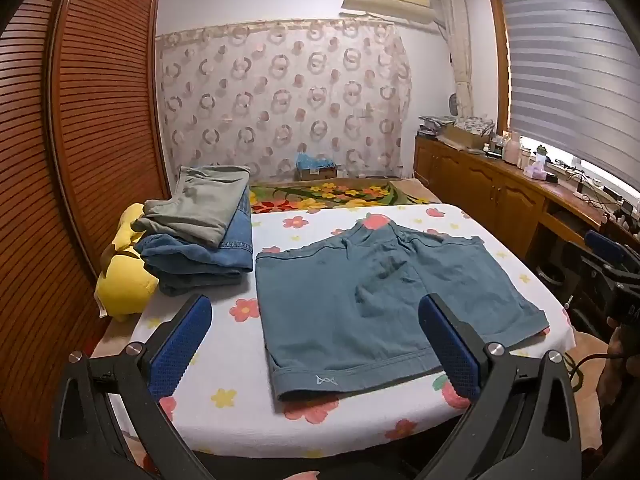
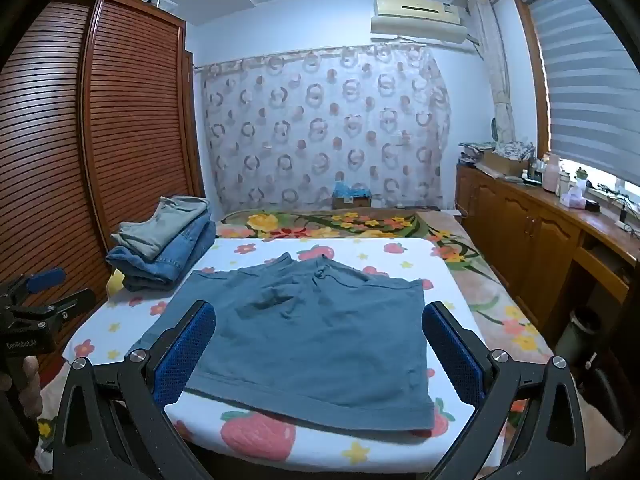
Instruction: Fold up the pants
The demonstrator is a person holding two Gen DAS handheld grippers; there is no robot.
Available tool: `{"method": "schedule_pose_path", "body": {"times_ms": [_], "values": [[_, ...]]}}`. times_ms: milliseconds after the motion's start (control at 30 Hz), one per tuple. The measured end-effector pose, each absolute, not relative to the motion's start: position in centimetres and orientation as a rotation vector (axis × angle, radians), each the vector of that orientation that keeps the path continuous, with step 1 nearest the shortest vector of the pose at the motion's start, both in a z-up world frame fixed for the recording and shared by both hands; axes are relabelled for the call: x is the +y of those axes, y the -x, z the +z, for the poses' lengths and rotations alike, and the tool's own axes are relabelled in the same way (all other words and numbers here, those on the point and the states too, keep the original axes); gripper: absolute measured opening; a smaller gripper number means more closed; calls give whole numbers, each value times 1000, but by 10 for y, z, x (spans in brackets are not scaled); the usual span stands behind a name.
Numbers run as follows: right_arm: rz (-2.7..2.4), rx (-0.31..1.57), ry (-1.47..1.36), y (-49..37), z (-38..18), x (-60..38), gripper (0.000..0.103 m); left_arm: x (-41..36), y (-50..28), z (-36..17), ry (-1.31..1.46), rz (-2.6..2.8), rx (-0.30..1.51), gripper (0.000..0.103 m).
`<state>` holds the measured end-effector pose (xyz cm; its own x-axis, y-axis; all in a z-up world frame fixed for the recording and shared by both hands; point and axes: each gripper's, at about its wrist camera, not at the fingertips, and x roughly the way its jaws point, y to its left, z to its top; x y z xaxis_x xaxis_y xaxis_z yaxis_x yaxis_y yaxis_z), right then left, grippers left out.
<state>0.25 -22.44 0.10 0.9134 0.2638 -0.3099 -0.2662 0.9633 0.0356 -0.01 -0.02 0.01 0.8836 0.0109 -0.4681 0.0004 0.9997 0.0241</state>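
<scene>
Your teal shorts [image 1: 384,300] lie spread flat on the flowered sheet [image 1: 236,360] of the table, unfolded, hem edge nearest you. Both tongs hang above that near edge — the left tongs [image 1: 316,344] and the right tongs [image 2: 320,352] each spread wide, gripping nothing. At the far left corner sits a stack of folded pants [image 1: 204,224], a yellow plush toy [image 1: 124,280] beside it.

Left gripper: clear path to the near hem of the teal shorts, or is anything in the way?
Probably yes. The left gripper is open and hovers just short of the teal shorts, whose near hem lies flat and uncovered. The folded stack sits off to the left, out of the way.
</scene>
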Motion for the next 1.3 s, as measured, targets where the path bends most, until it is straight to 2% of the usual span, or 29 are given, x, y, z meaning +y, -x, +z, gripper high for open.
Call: {"method": "schedule_pose_path", "body": {"times_ms": [1300], "values": [[265, 328, -21, -1, 1, -227, 103, 2, 1, 0, -13, 6, 477, 103]]}}
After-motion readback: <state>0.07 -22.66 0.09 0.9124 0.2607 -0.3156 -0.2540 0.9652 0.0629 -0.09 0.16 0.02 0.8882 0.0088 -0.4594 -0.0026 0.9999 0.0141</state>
